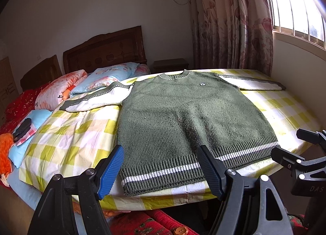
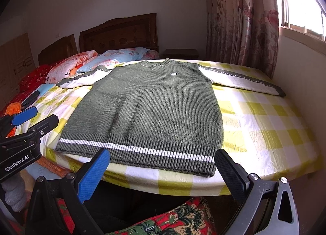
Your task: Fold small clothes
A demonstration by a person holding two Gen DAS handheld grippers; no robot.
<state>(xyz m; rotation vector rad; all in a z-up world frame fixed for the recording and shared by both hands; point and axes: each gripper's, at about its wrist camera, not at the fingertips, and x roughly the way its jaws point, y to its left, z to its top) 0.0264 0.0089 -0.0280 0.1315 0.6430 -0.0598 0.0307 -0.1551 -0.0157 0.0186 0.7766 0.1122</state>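
A green knit sweater with white sleeves and a white stripe on the hem lies flat, front up, on the yellow checked bedsheet; both sleeves are spread out sideways. It also shows in the right wrist view. My left gripper is open and empty, just in front of the hem's left half. My right gripper is open and empty, in front of the hem's right half. The left gripper also shows at the left edge of the right wrist view, and the right gripper at the right edge of the left wrist view.
Pillows and a folded quilt lie at the wooden headboard. A dark object lies on the bed's left side. A curtain and a window are at the right. Red patterned cloth is below the grippers.
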